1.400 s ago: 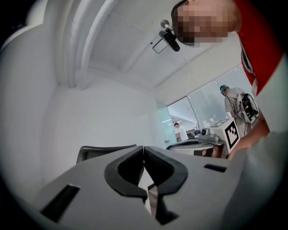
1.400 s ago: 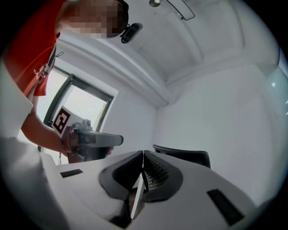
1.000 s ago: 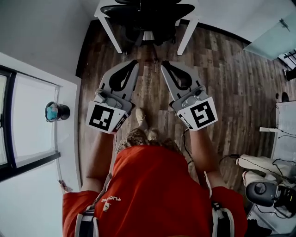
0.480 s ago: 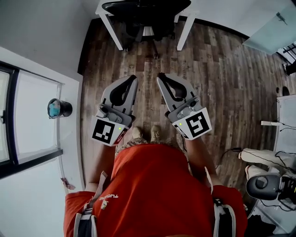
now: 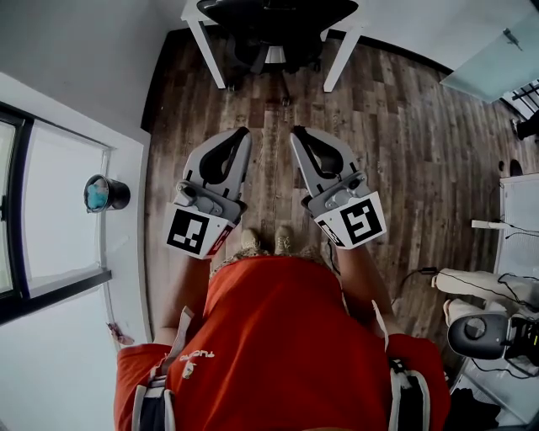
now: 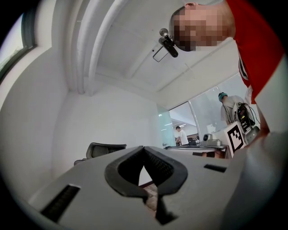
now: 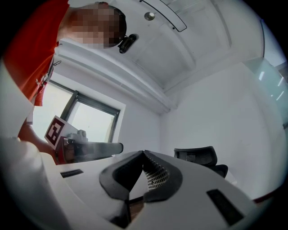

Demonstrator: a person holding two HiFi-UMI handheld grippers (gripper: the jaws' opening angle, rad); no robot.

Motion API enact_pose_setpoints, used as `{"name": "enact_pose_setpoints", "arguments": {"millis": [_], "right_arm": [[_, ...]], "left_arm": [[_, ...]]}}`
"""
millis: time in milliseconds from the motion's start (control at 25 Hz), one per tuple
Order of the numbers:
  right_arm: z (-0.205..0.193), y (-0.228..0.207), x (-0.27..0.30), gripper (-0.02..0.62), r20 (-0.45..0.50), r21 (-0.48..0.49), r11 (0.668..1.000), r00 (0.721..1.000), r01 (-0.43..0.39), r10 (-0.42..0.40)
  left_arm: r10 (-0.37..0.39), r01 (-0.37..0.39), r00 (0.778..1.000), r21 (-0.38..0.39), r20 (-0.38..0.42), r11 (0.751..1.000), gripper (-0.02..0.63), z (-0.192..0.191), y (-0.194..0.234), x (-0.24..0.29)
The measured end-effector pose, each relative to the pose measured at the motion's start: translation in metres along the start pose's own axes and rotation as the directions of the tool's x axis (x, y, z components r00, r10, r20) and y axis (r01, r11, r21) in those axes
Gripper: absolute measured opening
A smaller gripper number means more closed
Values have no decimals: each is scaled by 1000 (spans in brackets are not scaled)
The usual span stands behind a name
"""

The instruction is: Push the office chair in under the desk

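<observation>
The black office chair (image 5: 274,25) stands tucked between the white desk's legs (image 5: 206,55) at the top of the head view. Its headrest shows in the left gripper view (image 6: 104,149) and in the right gripper view (image 7: 198,156). My left gripper (image 5: 244,132) and right gripper (image 5: 296,132) hang side by side over the wood floor, well short of the chair. Both are shut with nothing between the jaws, their tips pointing toward the desk. Neither touches the chair.
A white wall and window sill run along the left, with a small dark cup (image 5: 105,194) on the sill. Equipment and cables (image 5: 488,332) lie at the lower right. A glass partition (image 5: 497,59) stands at the upper right. People stand far off behind glass (image 6: 181,134).
The desk and chair have slid farther up and away in the head view as the person stepped back. Both grippers stayed shut and level in front of the body.
</observation>
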State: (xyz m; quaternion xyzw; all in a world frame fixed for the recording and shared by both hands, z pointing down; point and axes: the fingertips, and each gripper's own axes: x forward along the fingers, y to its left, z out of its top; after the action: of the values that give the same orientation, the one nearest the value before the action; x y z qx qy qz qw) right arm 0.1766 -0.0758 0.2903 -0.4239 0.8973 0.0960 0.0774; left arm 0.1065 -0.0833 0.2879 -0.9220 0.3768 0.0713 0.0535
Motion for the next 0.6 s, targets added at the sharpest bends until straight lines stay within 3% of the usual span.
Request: {"name": "enact_pose_setpoints", "arguments": {"millis": [600], "right_arm": [[-6,20,15,23,-23,-19,1000,1000,20,-20]], "left_arm": [[-22,22,1000,-16,-4,1000,9,-6,16,-14]]}}
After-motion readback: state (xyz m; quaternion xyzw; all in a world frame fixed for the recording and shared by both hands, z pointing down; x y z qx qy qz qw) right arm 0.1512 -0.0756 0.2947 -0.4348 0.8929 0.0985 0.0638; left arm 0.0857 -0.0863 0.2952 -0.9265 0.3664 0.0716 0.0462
